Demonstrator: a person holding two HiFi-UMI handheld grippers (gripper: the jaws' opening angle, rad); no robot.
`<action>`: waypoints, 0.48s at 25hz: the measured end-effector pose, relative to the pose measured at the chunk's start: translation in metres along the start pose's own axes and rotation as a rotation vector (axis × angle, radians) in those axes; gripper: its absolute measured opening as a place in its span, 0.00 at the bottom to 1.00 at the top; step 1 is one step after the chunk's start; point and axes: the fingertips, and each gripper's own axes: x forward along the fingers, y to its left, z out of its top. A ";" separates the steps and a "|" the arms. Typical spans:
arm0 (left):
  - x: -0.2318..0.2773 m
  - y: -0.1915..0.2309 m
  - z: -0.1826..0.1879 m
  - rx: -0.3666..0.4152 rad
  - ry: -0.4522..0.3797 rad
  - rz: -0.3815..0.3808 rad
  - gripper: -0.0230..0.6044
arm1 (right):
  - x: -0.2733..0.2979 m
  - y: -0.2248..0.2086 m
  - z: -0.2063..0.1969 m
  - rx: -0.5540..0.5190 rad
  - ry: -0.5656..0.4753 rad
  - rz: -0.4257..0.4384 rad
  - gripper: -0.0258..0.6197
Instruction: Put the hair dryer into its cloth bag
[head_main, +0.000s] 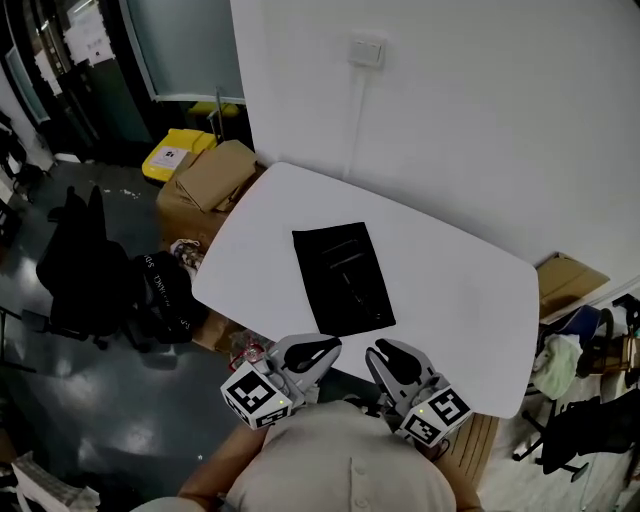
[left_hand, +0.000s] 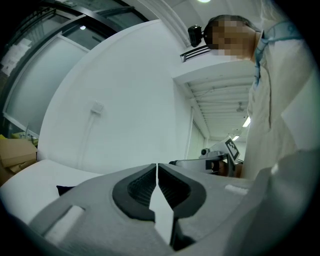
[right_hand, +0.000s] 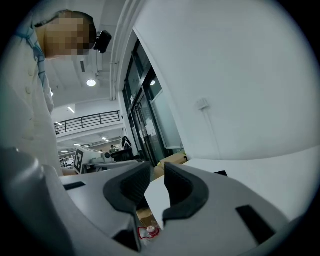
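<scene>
White surface (head_main: 470, 300) carries black cloth bag (head_main: 343, 278) flat at centre, within reach; hair dryer not discernible apart from it. At near edge, left hand-held gripper (head_main: 318, 352) pressed together, right hand-held gripper (head_main: 390, 355) slightly spread; both empty, likely poised to reach bag.

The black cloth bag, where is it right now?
Head view: it lies flat at the middle of the white table, just beyond the left gripper and right gripper.

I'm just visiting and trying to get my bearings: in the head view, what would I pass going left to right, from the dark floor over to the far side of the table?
black chair → cardboard box → black cloth bag on the white table → piece of cardboard beyond the table's right end.
</scene>
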 end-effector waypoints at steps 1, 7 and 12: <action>-0.001 0.006 0.000 -0.003 0.001 -0.007 0.06 | 0.006 -0.001 -0.001 0.004 0.001 -0.009 0.19; -0.007 0.039 0.000 -0.026 0.014 -0.052 0.06 | 0.040 -0.003 0.000 0.008 0.014 -0.046 0.19; -0.009 0.055 -0.003 -0.039 0.004 -0.069 0.06 | 0.054 -0.007 -0.001 -0.009 0.037 -0.076 0.20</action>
